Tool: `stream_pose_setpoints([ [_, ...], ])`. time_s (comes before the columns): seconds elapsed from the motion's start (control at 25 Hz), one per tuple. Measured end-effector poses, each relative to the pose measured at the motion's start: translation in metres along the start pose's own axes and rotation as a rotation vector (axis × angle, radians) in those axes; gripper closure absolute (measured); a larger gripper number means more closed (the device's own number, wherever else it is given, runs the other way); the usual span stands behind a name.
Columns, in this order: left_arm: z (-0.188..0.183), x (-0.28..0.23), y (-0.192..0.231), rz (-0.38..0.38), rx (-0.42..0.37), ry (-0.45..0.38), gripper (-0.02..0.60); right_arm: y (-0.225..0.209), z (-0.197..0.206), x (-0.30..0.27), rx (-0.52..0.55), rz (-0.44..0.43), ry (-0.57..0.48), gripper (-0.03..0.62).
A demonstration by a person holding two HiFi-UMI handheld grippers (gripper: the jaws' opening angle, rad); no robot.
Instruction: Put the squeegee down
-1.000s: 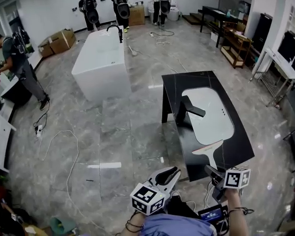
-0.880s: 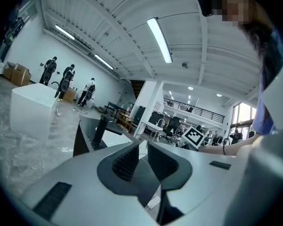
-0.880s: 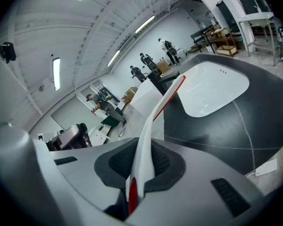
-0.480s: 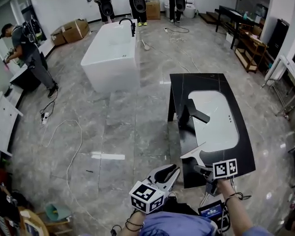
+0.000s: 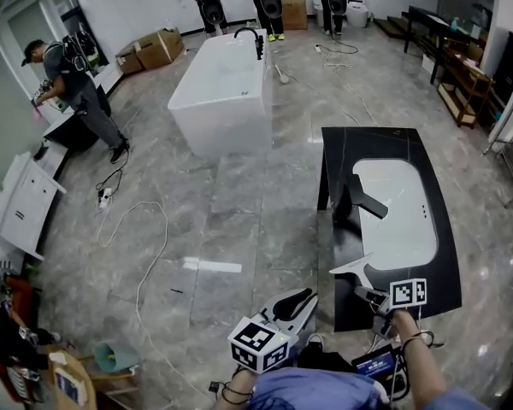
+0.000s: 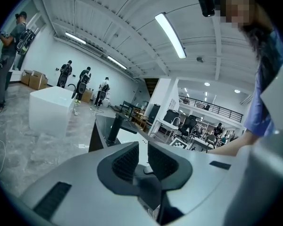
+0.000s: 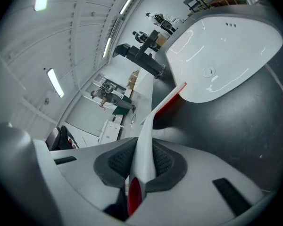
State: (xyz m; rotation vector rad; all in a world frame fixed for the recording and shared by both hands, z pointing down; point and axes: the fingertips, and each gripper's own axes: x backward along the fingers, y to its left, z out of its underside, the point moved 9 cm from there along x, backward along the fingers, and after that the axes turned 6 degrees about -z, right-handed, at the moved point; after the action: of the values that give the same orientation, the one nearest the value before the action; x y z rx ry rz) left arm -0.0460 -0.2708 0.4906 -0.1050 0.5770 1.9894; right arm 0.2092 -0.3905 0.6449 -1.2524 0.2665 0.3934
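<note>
Right gripper clamped on the squeegee handle, jaws just easing wider.
Blade's over the black counter by the white basin, perhaps touching; faucet stands beyond; left gripper slightly apart, empty.

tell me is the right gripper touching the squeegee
Touching. The right gripper view shows the right gripper's pads pressed on both sides of the squeegee's white handle.
</note>
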Motion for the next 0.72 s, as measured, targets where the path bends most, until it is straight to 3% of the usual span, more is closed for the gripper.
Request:
stream_pose_setpoints([
  [0.2, 0.002, 0.003, 0.006, -0.031, -0.014, 0.029, 0.515, -0.011, 0.005, 0.004, 0.165, 0.133, 0.042, 0.520],
  [0.32, 0.002, 0.007, 0.010, -0.050, -0.018, 0.032, 0.515, -0.014, 0.006, 0.010, 0.188, 0.159, 0.031, 0.373],
  [0.36, 0.001, 0.009, 0.011, -0.057, -0.018, 0.030, 0.515, -0.013, 0.005, 0.013, 0.192, 0.164, 0.005, 0.358],
  [0.56, 0.004, 0.019, 0.022, -0.094, -0.017, 0.034, 0.515, -0.009, 0.003, 0.027, 0.260, 0.261, -0.085, 0.318],
  [0.72, 0.004, 0.029, 0.026, -0.108, -0.013, 0.029, 0.515, -0.006, 0.001, 0.041, 0.335, 0.398, -0.116, 0.295],
])
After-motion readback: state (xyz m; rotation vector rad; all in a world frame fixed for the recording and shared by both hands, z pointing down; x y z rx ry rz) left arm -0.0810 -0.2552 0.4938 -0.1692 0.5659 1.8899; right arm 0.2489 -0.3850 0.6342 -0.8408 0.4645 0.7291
